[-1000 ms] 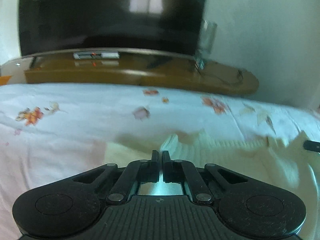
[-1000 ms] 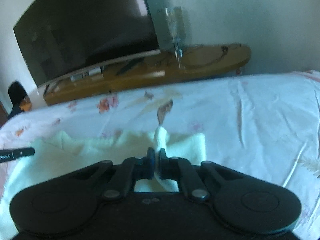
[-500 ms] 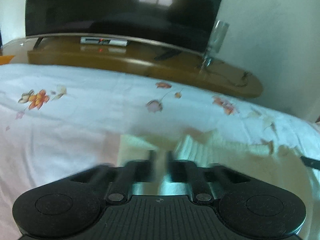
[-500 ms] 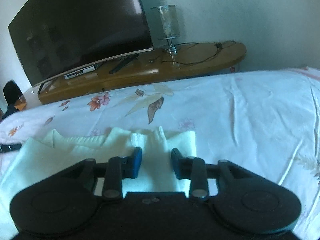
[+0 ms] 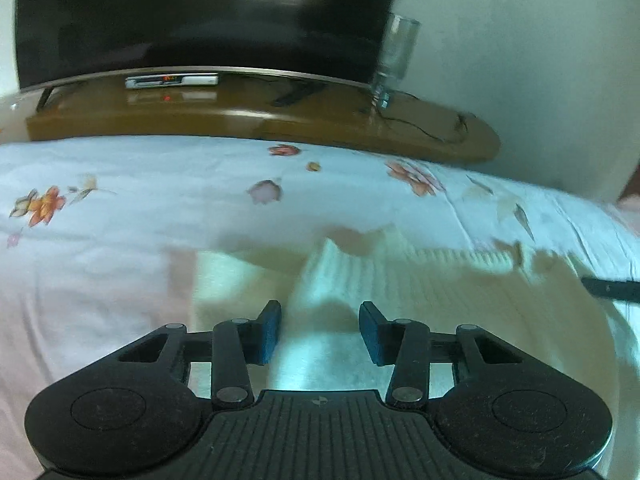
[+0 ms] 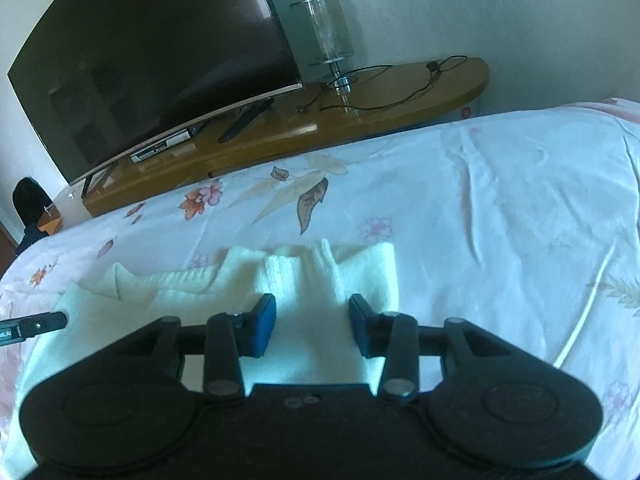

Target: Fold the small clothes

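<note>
A small cream knitted garment lies flat on the flowered bedsheet; it also shows in the left wrist view. My left gripper is open, just above the garment's left part, holding nothing. My right gripper is open above the garment's right end, with a raised fold of knit just ahead of it. The left gripper's fingertip pokes in at the left of the right wrist view; the right gripper's fingertip shows at the right of the left wrist view.
A wooden TV bench runs along the bed's far side with a large dark TV, a glass lamp and a cable on it. A white wall is behind. The sheet spreads left and far.
Both grippers have opened and let go of the garment edge they pinched a second ago. The fabric has dropped flat onto the bed.
</note>
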Demonstrator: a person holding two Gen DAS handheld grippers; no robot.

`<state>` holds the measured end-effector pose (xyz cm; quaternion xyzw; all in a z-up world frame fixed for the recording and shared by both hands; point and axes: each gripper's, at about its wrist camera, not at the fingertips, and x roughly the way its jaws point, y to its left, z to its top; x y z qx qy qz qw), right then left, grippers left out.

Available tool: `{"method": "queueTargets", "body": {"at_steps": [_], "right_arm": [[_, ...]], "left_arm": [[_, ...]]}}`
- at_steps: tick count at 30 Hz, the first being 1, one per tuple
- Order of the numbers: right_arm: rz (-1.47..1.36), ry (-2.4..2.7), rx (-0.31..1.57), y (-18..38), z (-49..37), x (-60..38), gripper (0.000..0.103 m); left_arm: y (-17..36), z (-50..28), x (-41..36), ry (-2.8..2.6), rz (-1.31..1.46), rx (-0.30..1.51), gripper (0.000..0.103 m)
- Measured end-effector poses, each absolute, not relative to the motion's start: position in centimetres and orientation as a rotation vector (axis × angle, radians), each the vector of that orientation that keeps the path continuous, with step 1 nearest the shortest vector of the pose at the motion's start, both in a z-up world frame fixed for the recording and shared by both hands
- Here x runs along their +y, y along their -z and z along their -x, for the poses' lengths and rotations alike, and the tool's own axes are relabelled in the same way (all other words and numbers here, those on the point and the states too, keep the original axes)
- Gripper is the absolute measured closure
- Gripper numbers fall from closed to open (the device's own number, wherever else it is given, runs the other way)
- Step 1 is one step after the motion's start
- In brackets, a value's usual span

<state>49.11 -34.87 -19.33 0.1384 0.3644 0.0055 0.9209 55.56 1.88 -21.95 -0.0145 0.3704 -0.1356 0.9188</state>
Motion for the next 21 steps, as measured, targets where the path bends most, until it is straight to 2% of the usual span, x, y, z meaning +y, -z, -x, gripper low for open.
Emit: {"method": "queueTargets", "body": {"at_steps": [1, 2, 3, 4, 5, 9, 13, 18, 19, 20, 21], "right_arm": [[-0.280, -0.013, 0.753, 19.4, -49.2, -34.7, 0.065], [-0.274, -0.019, 0.756, 19.3, -49.3, -34.5, 0.068], [-0.255, -0.022, 0.761, 19.3, -49.4, -34.2, 0.077], [-0.229, -0.022, 0.762, 19.2, -49.4, -33.9, 0.095], [-0.201, -0.020, 0.763, 19.1, -49.4, -33.5, 0.098], [-0.143, 0.004, 0.673, 17.7, -48.3, -32.9, 0.099], [-0.144, 0.050, 0.639, 17.1, -48.7, -33.6, 0.099], [-0.151, 0.108, 0.669, 19.2, -49.0, -34.4, 0.099], [-0.170, 0.091, 0.692, 19.7, -49.2, -34.4, 0.093], [-0.192, 0.081, 0.703, 19.9, -49.3, -34.6, 0.093], [-0.210, 0.074, 0.702, 19.8, -49.2, -34.8, 0.078]], "left_arm": [[22.1, -55.6, 1.4, 0.287, 0.003, 0.766, 0.070], [22.1, -55.6, 1.1, 0.296, -0.010, 0.775, 0.089], [22.0, -55.6, 0.9, 0.287, -0.019, 0.771, 0.096], [21.7, -55.4, 0.9, 0.273, -0.016, 0.753, 0.097], [21.2, -55.3, 1.1, 0.252, -0.002, 0.720, 0.099], [19.4, -55.7, 2.2, 0.175, 0.068, 0.617, 0.099], [20.1, -56.2, 2.8, 0.127, 0.077, 0.619, 0.100], [22.0, -56.3, 3.4, 0.133, 0.118, 0.679, 0.099], [22.0, -56.0, 3.6, 0.147, 0.141, 0.678, 0.099], [21.9, -55.7, 3.7, 0.159, 0.151, 0.674, 0.099], [21.8, -55.5, 3.8, 0.171, 0.155, 0.675, 0.099]]}}
